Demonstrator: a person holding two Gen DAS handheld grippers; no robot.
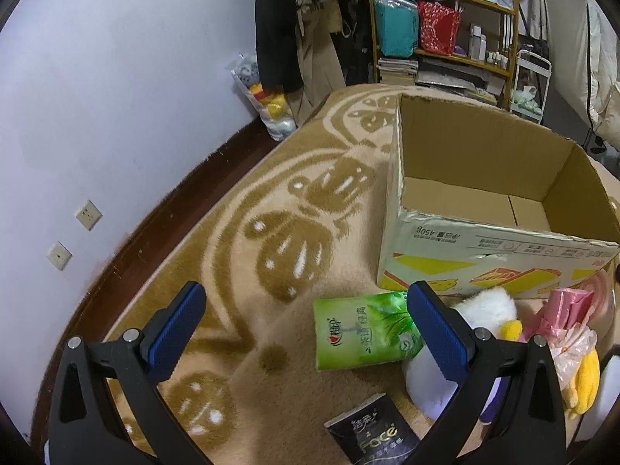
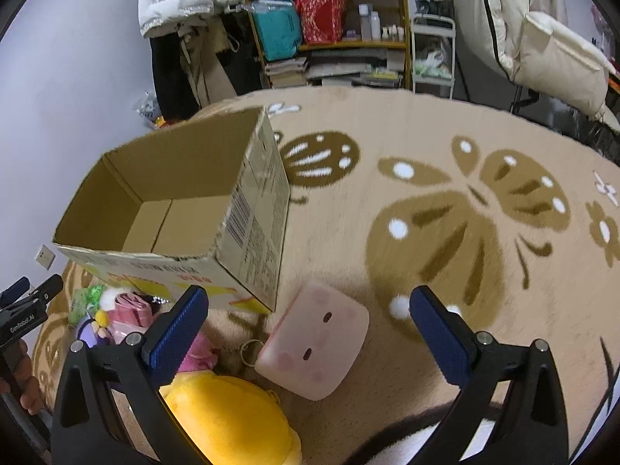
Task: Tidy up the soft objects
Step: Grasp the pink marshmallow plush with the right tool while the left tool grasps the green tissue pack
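Note:
An open, empty cardboard box (image 1: 484, 178) stands on the patterned blanket and also shows in the right wrist view (image 2: 162, 178). My left gripper (image 1: 306, 310) is open and empty above a green tissue pack (image 1: 360, 333). Beside the pack lie a white plush with a yellow beak (image 1: 484, 310), a pink packet (image 1: 562, 310) and a black tissue pack (image 1: 372, 434). My right gripper (image 2: 310, 310) is open and empty over a pink square plush (image 2: 317, 341) with a key ring. A yellow plush (image 2: 232, 418) lies at its lower left.
The tan butterfly-pattern blanket (image 2: 445, 224) covers the surface. A purple wall (image 1: 116, 97) runs along the left. A shelf (image 2: 329, 19) with bags and bottles, hanging coats and a white cart stand behind. A bag of toys (image 1: 267, 104) leans at the wall.

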